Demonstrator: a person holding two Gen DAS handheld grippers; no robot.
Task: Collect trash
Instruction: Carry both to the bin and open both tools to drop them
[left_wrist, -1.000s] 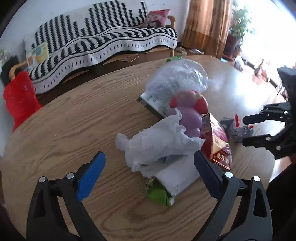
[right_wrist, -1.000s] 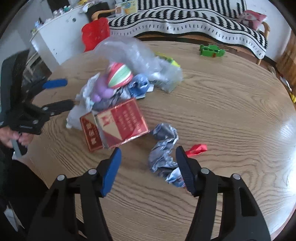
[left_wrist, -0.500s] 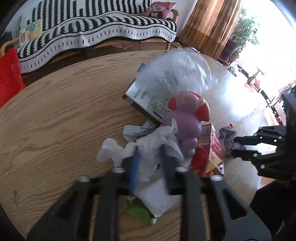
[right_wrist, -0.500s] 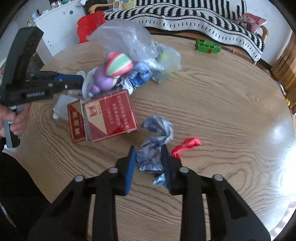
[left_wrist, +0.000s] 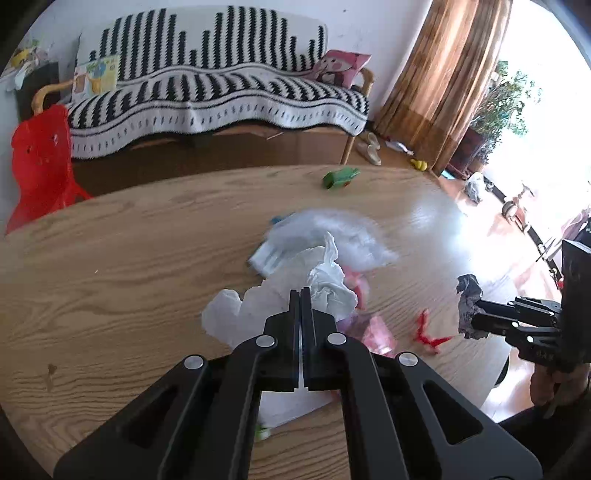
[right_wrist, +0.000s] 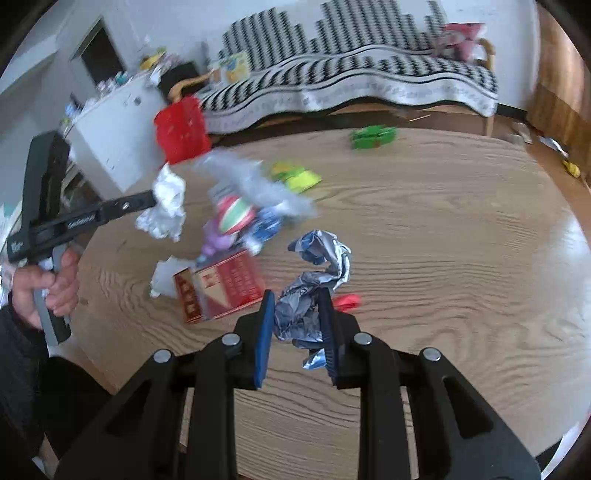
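My left gripper (left_wrist: 300, 292) is shut on a crumpled white tissue (left_wrist: 327, 284) and holds it off the round wooden table (left_wrist: 129, 258). The right wrist view shows that gripper (right_wrist: 149, 199) at the left with the tissue (right_wrist: 168, 206) hanging from its tips. My right gripper (right_wrist: 297, 299) is shut on a crumpled silver-blue foil wrapper (right_wrist: 317, 273), lifted above the tabletop. From the left wrist camera, that gripper (left_wrist: 476, 319) sits at the right edge, gripping the wrapper (left_wrist: 467, 295).
Left on the table (right_wrist: 443, 258) are a red box (right_wrist: 221, 288), a purple toy (right_wrist: 229, 218), a clear plastic bag (right_wrist: 255, 184), white paper (right_wrist: 162, 277), a yellow-green wrapper (right_wrist: 295, 177), a red scrap (right_wrist: 347, 301) and a green toy (right_wrist: 373, 136). A red stool (right_wrist: 181, 129) and a striped sofa (right_wrist: 351, 74) stand behind.
Both grippers closed from wide open, the left on the tissue, the right on the foil wrapper. Both then rose, lifting their pieces off the table.
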